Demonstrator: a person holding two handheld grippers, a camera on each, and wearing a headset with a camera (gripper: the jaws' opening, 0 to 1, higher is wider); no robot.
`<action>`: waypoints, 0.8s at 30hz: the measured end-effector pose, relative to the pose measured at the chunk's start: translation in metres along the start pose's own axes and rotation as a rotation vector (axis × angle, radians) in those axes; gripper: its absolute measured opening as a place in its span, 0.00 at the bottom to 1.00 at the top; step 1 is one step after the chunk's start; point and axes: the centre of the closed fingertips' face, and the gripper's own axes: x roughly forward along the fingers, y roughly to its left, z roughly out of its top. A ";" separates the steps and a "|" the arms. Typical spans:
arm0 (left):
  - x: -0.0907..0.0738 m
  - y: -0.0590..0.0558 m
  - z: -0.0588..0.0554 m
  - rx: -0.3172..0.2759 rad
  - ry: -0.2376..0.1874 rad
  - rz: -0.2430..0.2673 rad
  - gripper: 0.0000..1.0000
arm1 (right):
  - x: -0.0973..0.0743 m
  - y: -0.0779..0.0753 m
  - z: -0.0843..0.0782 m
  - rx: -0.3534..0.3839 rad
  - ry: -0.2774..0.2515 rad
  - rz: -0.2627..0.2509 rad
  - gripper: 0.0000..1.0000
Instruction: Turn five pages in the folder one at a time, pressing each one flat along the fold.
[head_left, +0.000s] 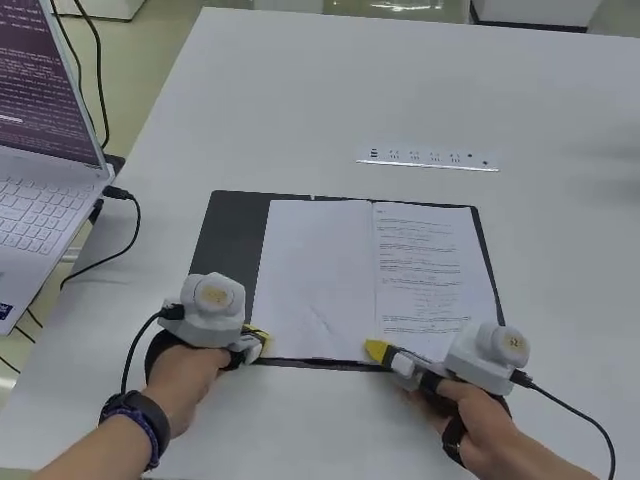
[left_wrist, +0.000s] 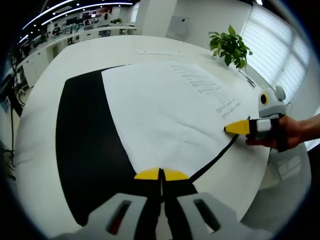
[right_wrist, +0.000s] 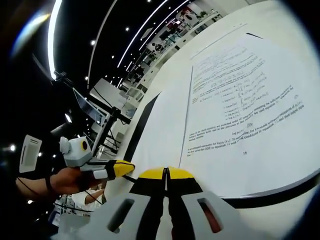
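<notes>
Folder lying open, jaws closed at its near edge

Left gripper has its tips pressed together with nothing between them, right by the near corner of the blank page, black cover spreading ahead-left of it. Right gripper, tips also together and empty, sits at the near end of the fold, printed page ahead-right. Laptop is way off beyond the left gripper.

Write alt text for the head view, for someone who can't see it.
A black folder lies open on a white table, with a blank page on the left and a printed page on the right. The left gripper and right gripper, both shut, sit at the folder's near edge. A laptop stands at far left.
</notes>
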 end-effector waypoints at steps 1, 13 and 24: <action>0.000 0.000 0.000 -0.030 -0.002 0.003 0.00 | 0.000 -0.001 0.002 0.026 -0.016 -0.006 0.00; -0.018 -0.016 0.008 -0.075 -0.035 -0.044 0.12 | -0.023 0.001 0.014 0.045 -0.085 -0.021 0.15; -0.046 -0.033 0.014 -0.044 -0.073 -0.051 0.29 | -0.051 -0.001 0.028 -0.011 -0.120 -0.033 0.29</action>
